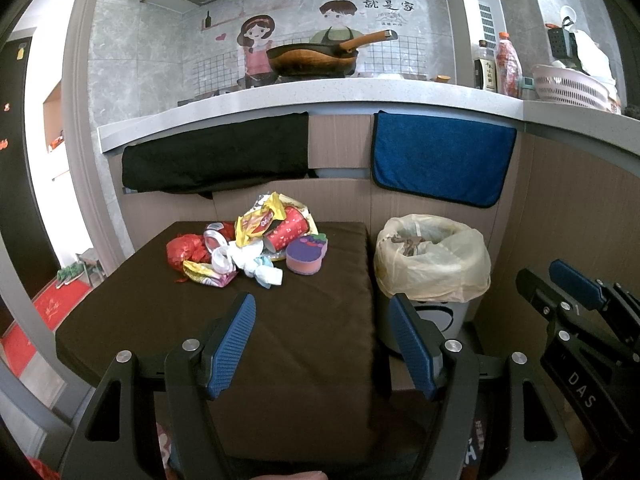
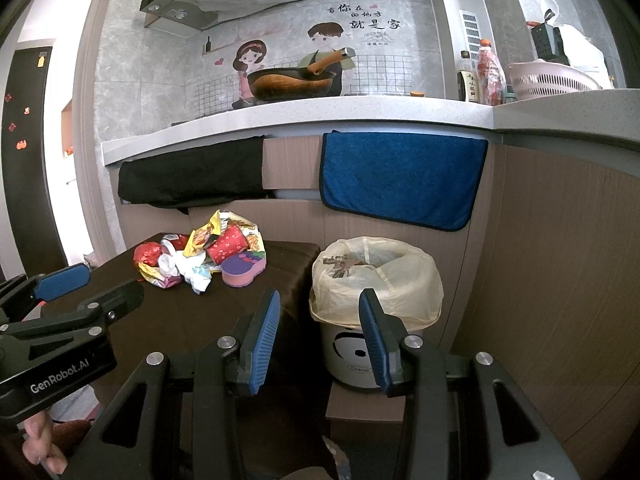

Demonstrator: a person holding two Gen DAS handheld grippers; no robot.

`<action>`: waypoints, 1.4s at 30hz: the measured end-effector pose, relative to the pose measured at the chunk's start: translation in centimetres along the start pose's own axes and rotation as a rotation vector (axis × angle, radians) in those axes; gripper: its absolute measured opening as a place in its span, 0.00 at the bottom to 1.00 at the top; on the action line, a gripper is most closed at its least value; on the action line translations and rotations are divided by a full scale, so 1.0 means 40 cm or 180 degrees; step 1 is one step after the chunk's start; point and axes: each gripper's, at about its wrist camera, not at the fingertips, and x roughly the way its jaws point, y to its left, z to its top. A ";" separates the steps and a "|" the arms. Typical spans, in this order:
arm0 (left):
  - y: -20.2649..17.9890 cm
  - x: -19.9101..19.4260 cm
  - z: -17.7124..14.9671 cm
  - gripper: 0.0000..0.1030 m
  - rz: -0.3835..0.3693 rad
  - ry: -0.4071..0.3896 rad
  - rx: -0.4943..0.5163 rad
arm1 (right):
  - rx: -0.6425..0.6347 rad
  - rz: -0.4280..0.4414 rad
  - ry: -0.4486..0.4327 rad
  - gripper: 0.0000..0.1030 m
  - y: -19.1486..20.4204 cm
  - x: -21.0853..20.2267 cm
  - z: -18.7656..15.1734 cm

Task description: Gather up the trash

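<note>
A pile of trash (image 1: 244,246) lies at the far side of a brown-covered table (image 1: 224,328): a red crumpled wrapper (image 1: 182,250), a yellow snack bag (image 1: 258,222), a red paper cup (image 1: 286,232), white crumpled paper (image 1: 260,266) and a purple-pink sponge (image 1: 306,254). The pile also shows in the right wrist view (image 2: 200,258). A bin lined with a yellowish bag (image 1: 434,260) stands right of the table, also in the right wrist view (image 2: 376,280). My left gripper (image 1: 324,344) is open and empty over the table's near side. My right gripper (image 2: 320,336) is open and empty, in front of the bin.
A kitchen counter (image 1: 320,96) runs behind, with a wok (image 1: 316,58), bottles (image 1: 496,64) and a pink basket (image 1: 568,86). A black cloth (image 1: 216,160) and a blue towel (image 1: 440,156) hang on the wooden cabinet front. Red mats (image 1: 52,308) lie on the floor at left.
</note>
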 end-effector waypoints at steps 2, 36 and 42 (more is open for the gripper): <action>-0.002 0.000 0.001 0.68 0.0000 0.0001 0.0002 | 0.0003 0.0000 0.0001 0.38 0.000 0.000 0.001; 0.004 -0.001 0.002 0.68 -0.0001 -0.0004 0.0002 | 0.0008 -0.0008 0.0003 0.38 -0.009 0.005 0.006; 0.004 0.006 -0.001 0.68 0.0003 0.0010 -0.0001 | 0.0016 -0.0008 0.0012 0.38 -0.015 0.011 0.008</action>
